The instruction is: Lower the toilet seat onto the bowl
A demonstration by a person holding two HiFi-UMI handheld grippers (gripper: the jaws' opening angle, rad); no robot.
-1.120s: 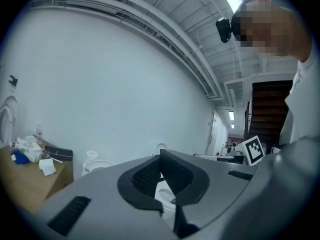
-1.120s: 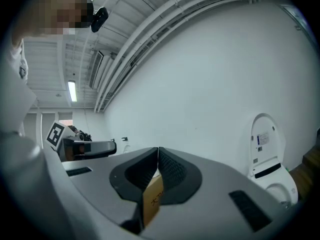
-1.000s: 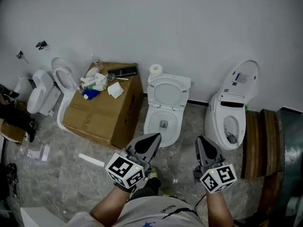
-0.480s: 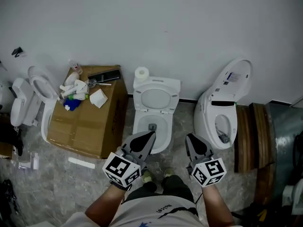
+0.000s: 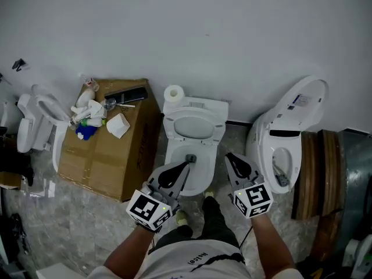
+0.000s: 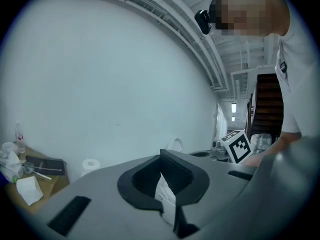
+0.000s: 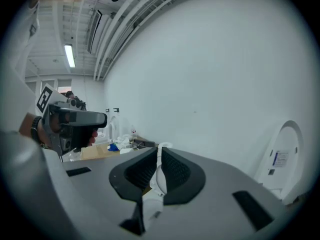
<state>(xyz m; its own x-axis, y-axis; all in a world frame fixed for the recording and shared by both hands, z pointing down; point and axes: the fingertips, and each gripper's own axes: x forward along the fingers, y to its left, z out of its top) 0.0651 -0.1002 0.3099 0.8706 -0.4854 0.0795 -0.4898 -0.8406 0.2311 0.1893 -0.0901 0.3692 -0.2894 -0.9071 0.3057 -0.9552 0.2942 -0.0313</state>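
Observation:
The middle white toilet [image 5: 193,133] stands against the wall, its seat [image 5: 194,122] tipped up towards the tank and the bowl [image 5: 188,163] open below. In the head view my left gripper [image 5: 186,165] is shut and empty, its tips over the bowl's front. Just right of the bowl's rim, my right gripper [image 5: 228,155] is also shut and empty. In the left gripper view the left gripper [image 6: 161,153] points level at the wall, with only a white sliver between its jaws. The right gripper view shows the right gripper [image 7: 159,151] closed the same way.
A cardboard box [image 5: 108,147] with clutter on top stands left of the toilet, a paper roll [image 5: 173,93] beside the tank. A second toilet [image 5: 283,137] with its lid up is at the right, a third [image 5: 38,121] at the far left. Wooden planks [image 5: 317,173] lean at the right.
Both grippers have moved forward and down towards the middle toilet; their tips now reach the bowl. Both jaws stay shut, and the seat has not moved.

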